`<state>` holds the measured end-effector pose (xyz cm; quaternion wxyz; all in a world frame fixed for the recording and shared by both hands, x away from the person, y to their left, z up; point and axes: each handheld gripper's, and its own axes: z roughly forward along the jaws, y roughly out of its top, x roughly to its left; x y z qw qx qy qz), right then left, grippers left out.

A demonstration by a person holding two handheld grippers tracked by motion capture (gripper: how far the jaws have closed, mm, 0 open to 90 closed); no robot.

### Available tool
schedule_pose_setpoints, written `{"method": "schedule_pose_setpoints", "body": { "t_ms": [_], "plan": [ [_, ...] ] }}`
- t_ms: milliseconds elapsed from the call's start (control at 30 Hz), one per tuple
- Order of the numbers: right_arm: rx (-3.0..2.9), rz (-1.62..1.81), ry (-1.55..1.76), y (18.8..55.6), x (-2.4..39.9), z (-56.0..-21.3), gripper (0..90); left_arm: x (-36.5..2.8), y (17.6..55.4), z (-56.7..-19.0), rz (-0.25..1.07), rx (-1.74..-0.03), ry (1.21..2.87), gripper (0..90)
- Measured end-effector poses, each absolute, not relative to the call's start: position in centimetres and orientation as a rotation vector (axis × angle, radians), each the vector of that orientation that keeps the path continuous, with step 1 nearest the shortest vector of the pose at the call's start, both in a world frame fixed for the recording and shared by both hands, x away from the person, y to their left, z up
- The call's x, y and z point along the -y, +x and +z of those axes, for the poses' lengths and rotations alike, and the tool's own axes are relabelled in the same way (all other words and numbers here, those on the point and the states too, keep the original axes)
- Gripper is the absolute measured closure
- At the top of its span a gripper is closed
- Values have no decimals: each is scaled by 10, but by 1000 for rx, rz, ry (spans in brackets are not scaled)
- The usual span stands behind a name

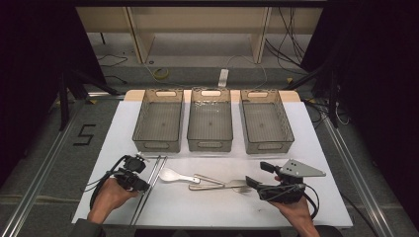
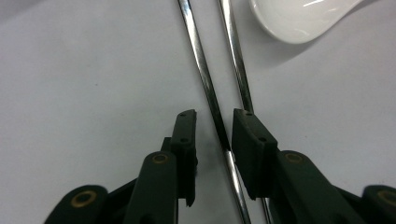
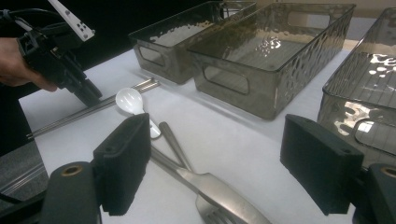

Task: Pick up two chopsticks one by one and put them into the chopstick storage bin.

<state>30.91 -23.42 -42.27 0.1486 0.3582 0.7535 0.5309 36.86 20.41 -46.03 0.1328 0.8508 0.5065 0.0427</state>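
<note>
At the table's left edge, the left gripper [image 1: 142, 170] stands low over the metal chopsticks [image 1: 149, 185], its jaws narrowed around one stick [image 2: 212, 107] without yet pressing it; the second stick [image 2: 236, 56] lies just outside. The white spoon [image 1: 170, 175] lies just beside them. Past the fork [image 1: 239, 186], the right gripper [image 1: 257, 175] hovers with jaws released, empty. Bare white table [image 1: 197, 205] stretches between the hands; three trays [image 1: 210, 121] line the far side.
</note>
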Motion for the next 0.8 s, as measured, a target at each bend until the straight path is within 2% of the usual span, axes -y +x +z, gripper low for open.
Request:
{"method": "schedule_pose_setpoints", "body": {
  "t_ms": [267,800],
  "plan": [
    [-2170,1517,1032,309,234,-423,257,-201,369,-463,145,-1468,2495,787],
    [-2176,1506,1032,309,233,-423,262,-204,372,-463,126,-1501,2479,842]
  ]
}}
